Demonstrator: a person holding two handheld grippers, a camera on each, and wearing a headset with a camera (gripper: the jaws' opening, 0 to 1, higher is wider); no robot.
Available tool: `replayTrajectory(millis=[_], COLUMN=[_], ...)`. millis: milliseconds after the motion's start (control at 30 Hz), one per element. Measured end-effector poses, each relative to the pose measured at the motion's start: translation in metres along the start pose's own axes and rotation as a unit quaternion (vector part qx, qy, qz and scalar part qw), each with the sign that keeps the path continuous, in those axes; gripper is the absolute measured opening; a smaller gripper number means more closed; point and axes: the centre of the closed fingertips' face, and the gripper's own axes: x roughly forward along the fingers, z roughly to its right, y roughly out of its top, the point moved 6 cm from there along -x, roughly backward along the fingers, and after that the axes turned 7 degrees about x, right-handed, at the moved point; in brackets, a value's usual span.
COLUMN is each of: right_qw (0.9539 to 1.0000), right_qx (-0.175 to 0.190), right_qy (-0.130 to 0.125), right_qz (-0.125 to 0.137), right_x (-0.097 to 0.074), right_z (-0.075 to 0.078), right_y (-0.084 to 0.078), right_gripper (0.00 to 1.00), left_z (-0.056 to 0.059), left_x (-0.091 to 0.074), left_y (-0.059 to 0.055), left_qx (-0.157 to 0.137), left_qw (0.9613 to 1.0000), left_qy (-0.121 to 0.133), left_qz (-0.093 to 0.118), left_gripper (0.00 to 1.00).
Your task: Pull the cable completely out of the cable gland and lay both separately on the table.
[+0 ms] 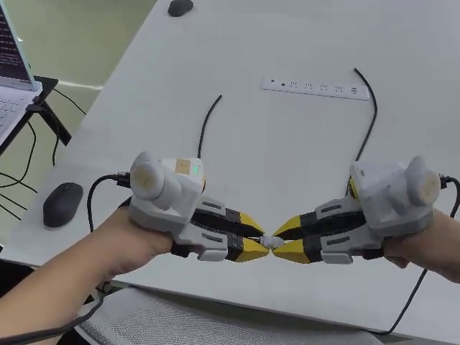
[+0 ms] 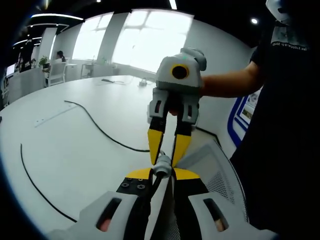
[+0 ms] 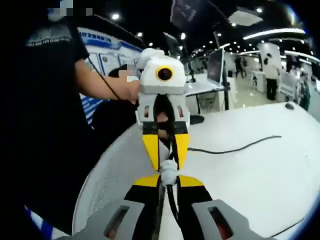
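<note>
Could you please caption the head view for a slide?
The left gripper and right gripper meet tip to tip on the cable gland above the table edge.

A white power strip [image 1: 315, 88] lies flat, a dark mouse [image 1: 180, 7] beyond it, a laptop [image 1: 13, 72] at far left.

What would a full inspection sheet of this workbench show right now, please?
Surface: white table.
Job's things: cable gland held between both tools above the table's near edge; black cable runs from it.
Clutter: power strip, far mouse, left mouse.
Grippers: left tool and right tool tip to tip, both shut on the cable gland.
Cables: left loose cable and right loose cable on the table.
Surroundings: laptop at left, mesh chair below.
</note>
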Motion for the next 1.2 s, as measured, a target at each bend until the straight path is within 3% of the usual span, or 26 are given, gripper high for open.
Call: replayTrajectory(millis=[200,333,600,900,1067,1200], right_qw=[0.9947,0.9863,0.9688,0.9700,0.9769,0.9786], right_qx=[-0.077,-0.122,-0.192,-0.189,-0.155,-0.145], right_qy=[-0.059,-0.103,-0.142,-0.141,-0.135,-0.136], right_qz=[-0.034,-0.041,-0.066,-0.061,-0.057,-0.053], right_x=[0.001,0.000,0.003,0.000,-0.001,-0.002], right_z=[-0.002,-0.005,-0.011,-0.011,-0.011,-0.013], right_y=[-0.004,-0.003,-0.004,-0.005,-0.006,-0.005], right_gripper=[0.07,0.07,0.08,0.08,0.08,0.08], left_z=[-0.002,-0.002,0.000,0.003,0.006,0.008], left_x=[0.003,0.003,0.005,0.006,0.008,0.007], left_y=[-0.003,-0.002,-0.003,-0.002,-0.002,-0.001], left_qx=[-0.011,-0.020,-0.034,-0.031,-0.023,-0.021], left_qw=[0.9999,0.9997,0.9992,0.9991,0.9993,0.9992], left_qy=[0.001,0.005,0.014,0.022,0.025,0.025], left_qz=[0.002,0.012,0.018,0.018,0.017,0.020], left_gripper=[0.15,0.15,0.15,0.15,0.15,0.15])
